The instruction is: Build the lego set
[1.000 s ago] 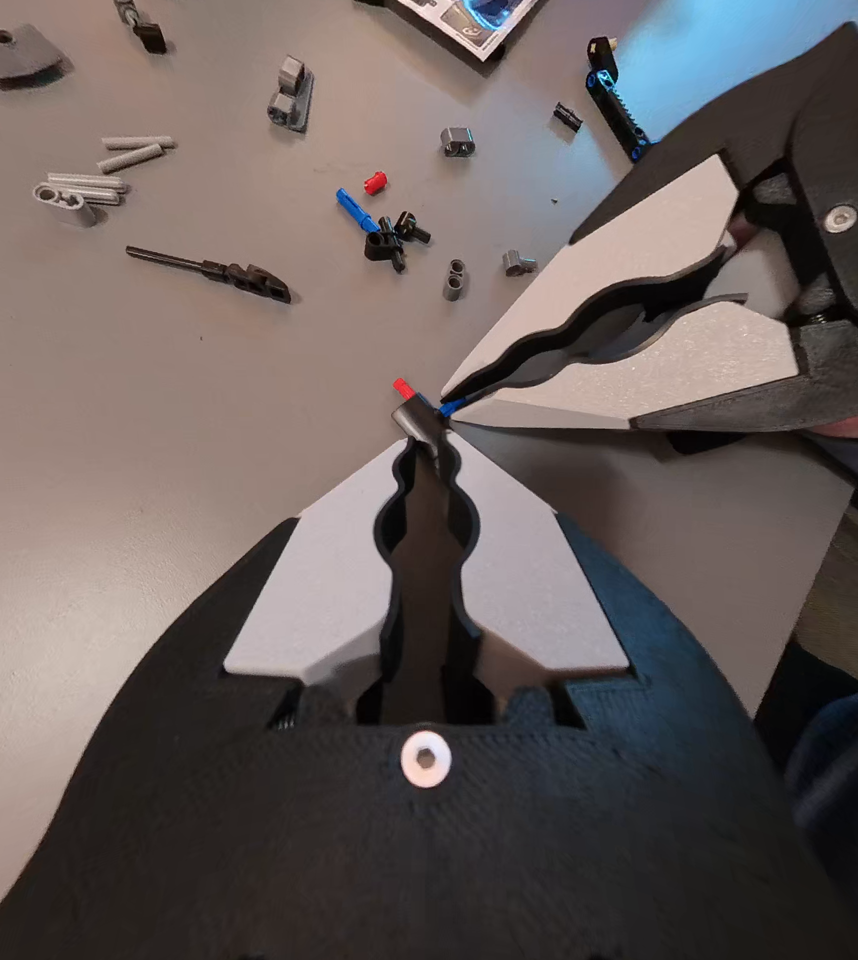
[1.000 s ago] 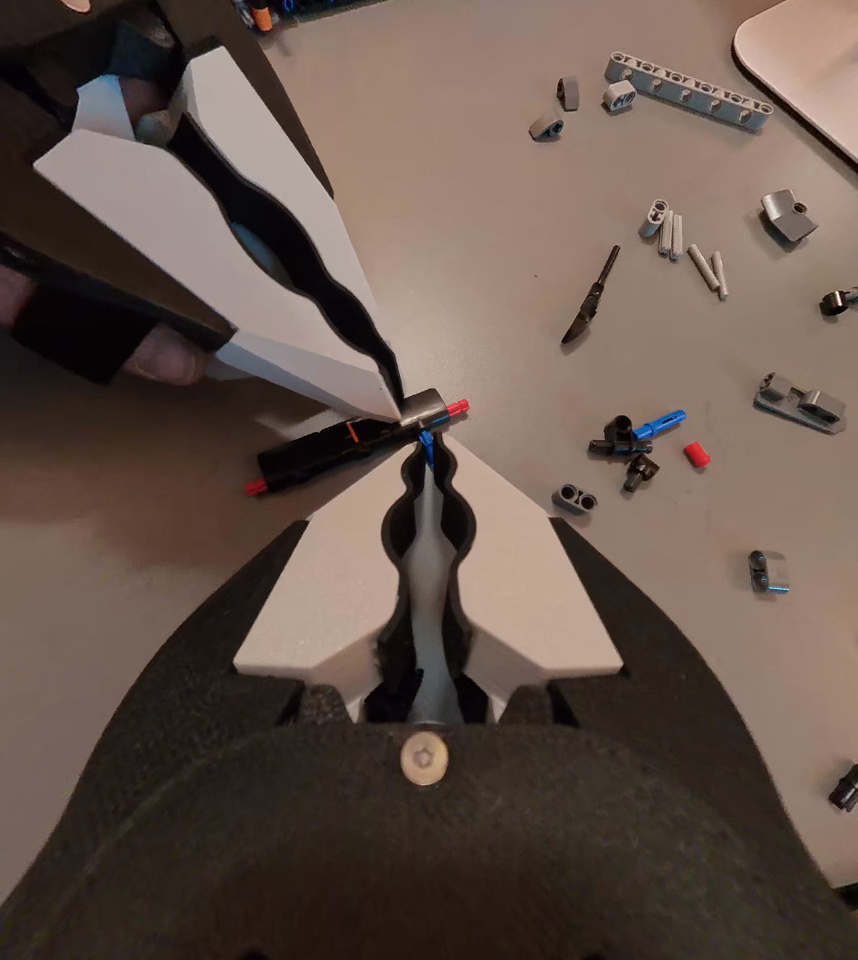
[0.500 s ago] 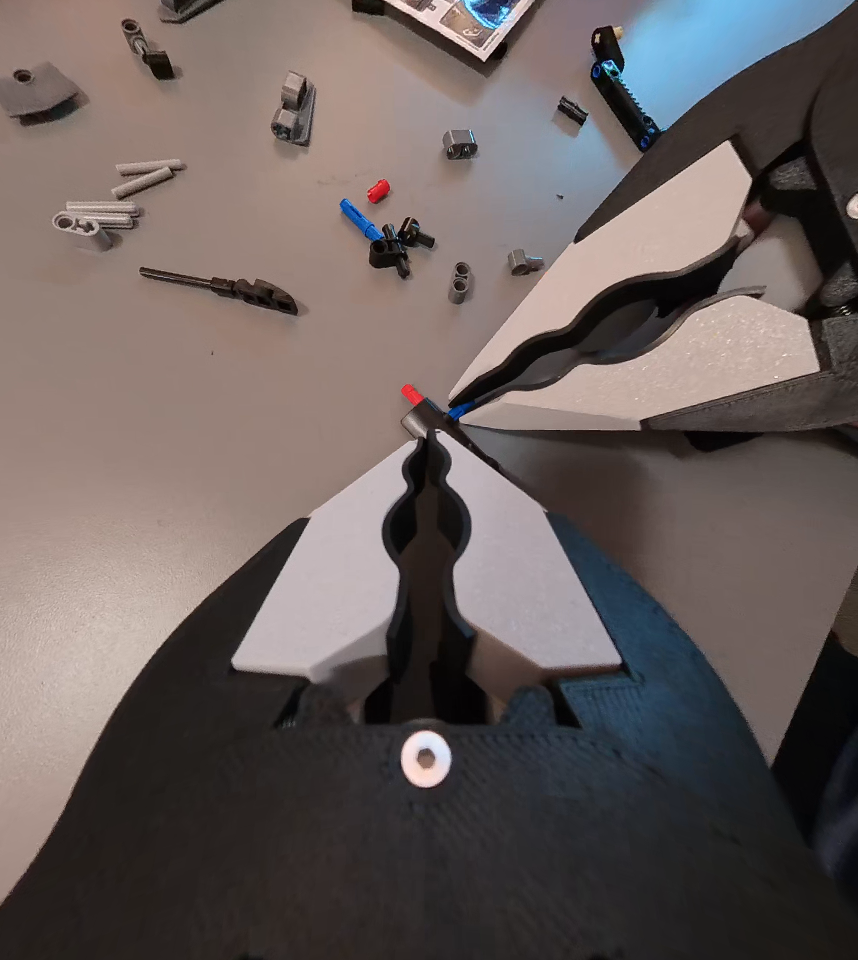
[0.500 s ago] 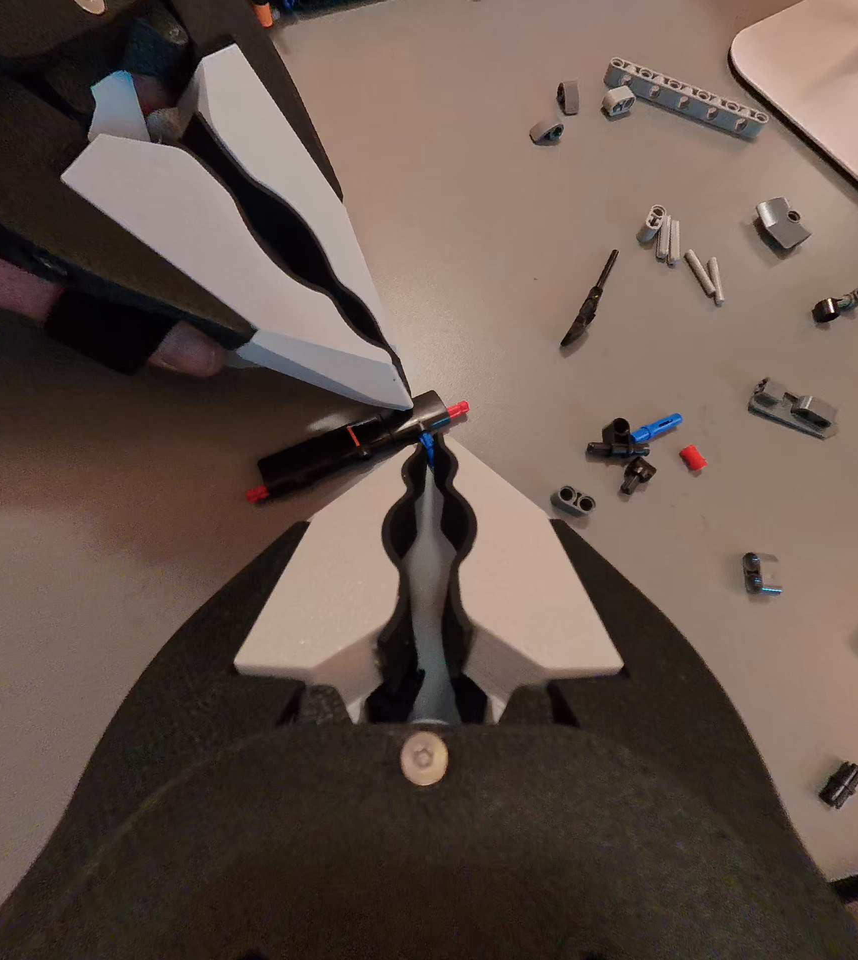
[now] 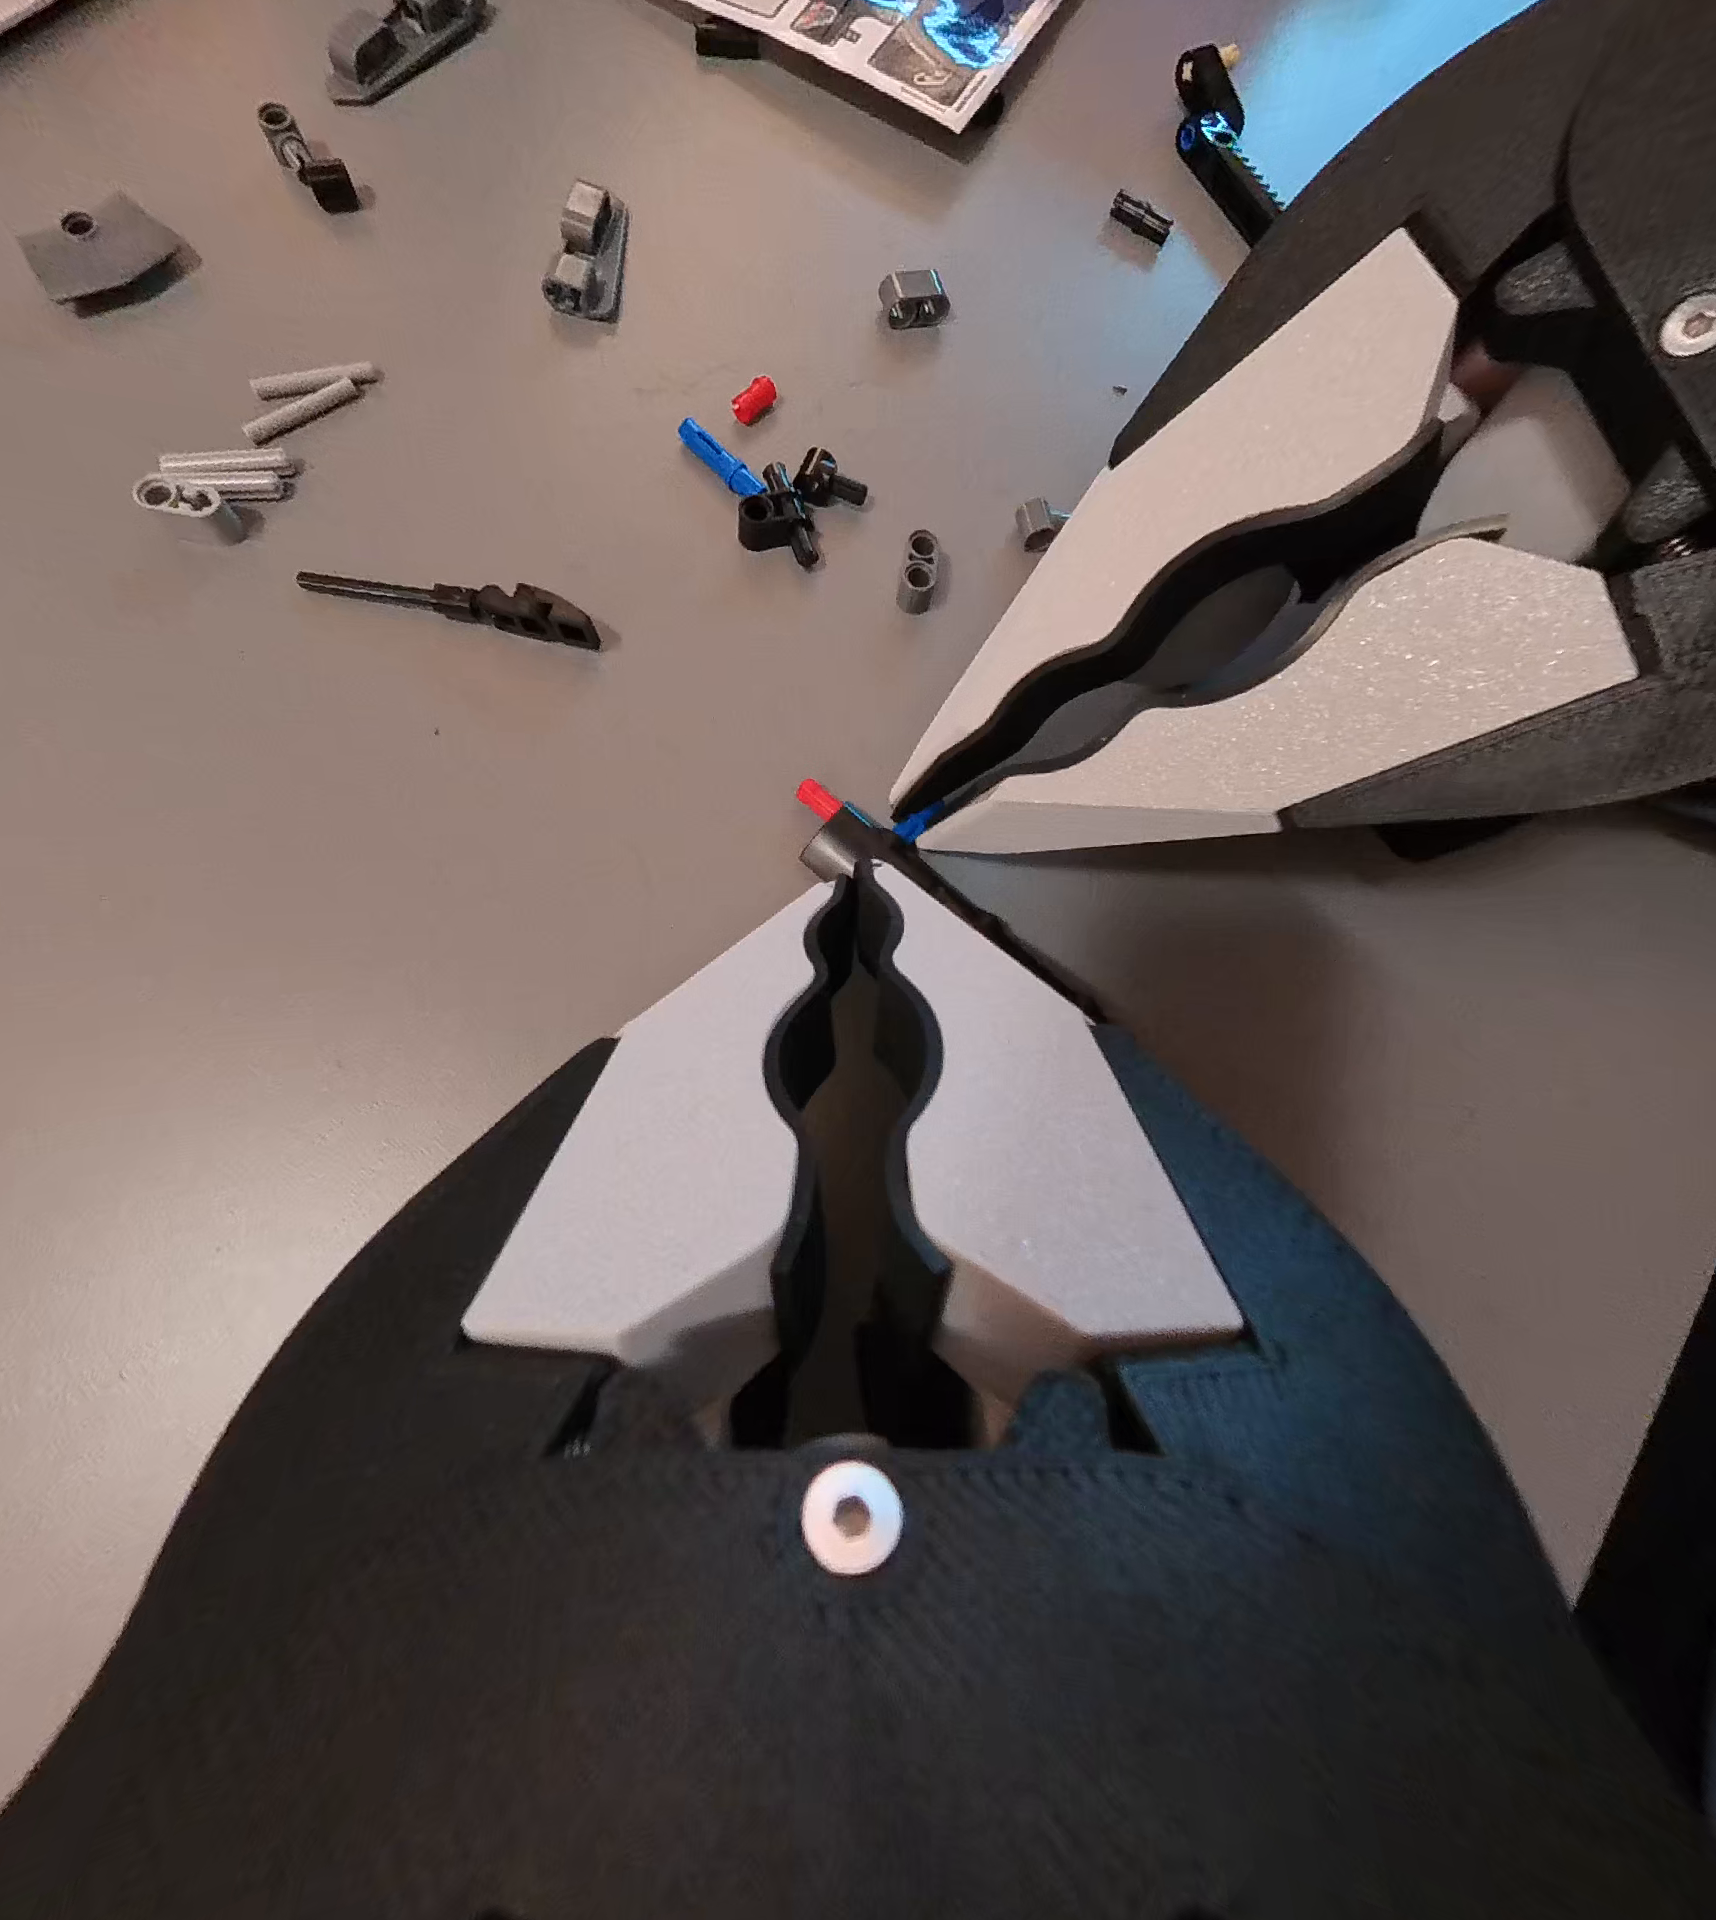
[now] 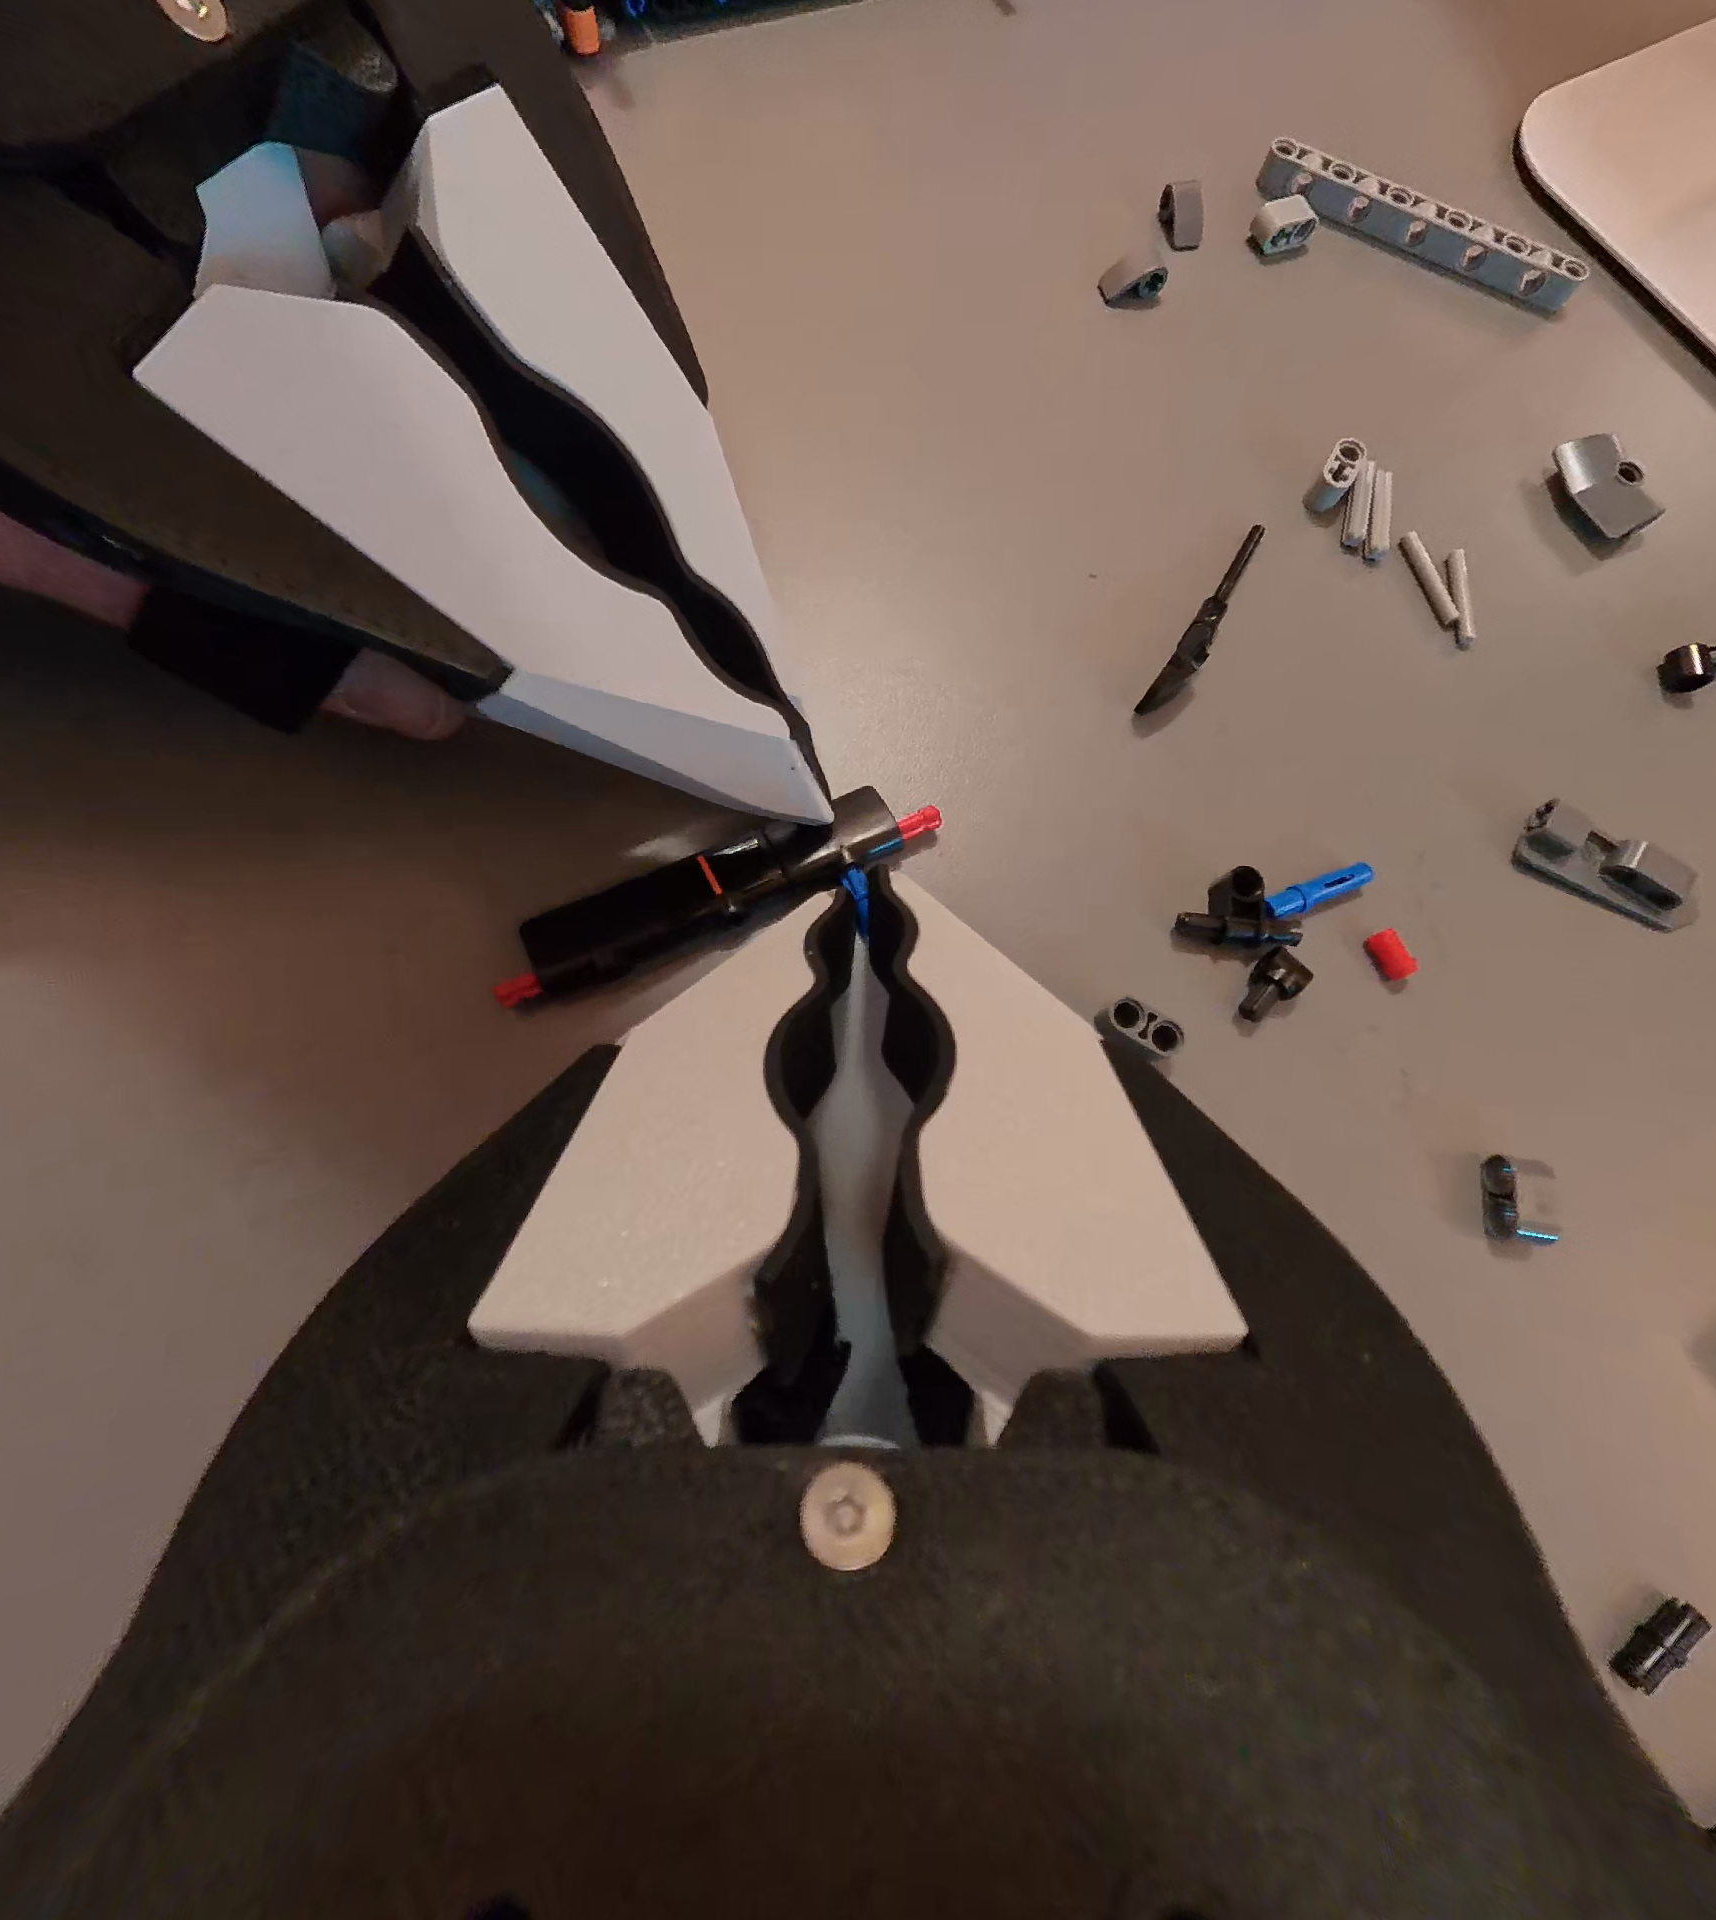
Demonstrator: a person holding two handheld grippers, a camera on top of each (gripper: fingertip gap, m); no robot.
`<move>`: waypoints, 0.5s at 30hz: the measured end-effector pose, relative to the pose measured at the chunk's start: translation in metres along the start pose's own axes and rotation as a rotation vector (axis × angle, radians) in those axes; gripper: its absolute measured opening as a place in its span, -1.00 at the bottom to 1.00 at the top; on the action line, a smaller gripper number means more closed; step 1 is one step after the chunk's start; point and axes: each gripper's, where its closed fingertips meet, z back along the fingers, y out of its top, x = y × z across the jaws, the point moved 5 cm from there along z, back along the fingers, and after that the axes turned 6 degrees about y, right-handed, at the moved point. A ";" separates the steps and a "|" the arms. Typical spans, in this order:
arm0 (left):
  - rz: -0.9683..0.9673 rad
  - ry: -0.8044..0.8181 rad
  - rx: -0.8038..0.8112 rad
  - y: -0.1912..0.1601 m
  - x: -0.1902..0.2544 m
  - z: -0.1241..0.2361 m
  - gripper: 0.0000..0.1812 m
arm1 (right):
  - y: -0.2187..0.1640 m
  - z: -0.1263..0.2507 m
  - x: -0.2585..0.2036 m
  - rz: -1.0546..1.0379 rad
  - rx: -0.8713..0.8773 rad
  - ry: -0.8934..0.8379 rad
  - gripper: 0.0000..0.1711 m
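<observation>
Over on the left of the right wrist view, the left hand-held gripper [image 6: 818,805] reaches in from the upper corner, its jaws pinched together on the grey collar end of a black rod assembly [image 6: 672,909]. That assembly hangs just above the grey counter [image 6: 937,499], a red pin poking out at each end. Below it, at centre, the right hand-held gripper [image 6: 859,894] has its tips clamped on a small blue pin [image 6: 856,891], which touches the assembly just beside the grey collar. Farther right, loose parts lie scattered well apart from the grippers: a blue-and-black connector cluster [image 6: 1259,914], a red bush [image 6: 1391,954], a black blade-like piece [image 6: 1197,623], grey axles [image 6: 1436,587], and a long grey beam [image 6: 1425,223] near the top edge.
</observation>
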 end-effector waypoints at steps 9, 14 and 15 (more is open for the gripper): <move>-0.019 0.000 0.000 0.000 0.000 0.000 -1.00 | 0.000 0.000 0.002 0.024 -0.001 0.038 -1.00; -0.024 0.013 0.002 0.002 -0.002 -0.001 -1.00 | 0.000 0.000 0.000 0.058 -0.001 0.066 -1.00; -0.027 0.023 0.005 0.003 -0.002 -0.002 -1.00 | 0.001 -0.001 -0.003 0.073 0.000 0.082 -1.00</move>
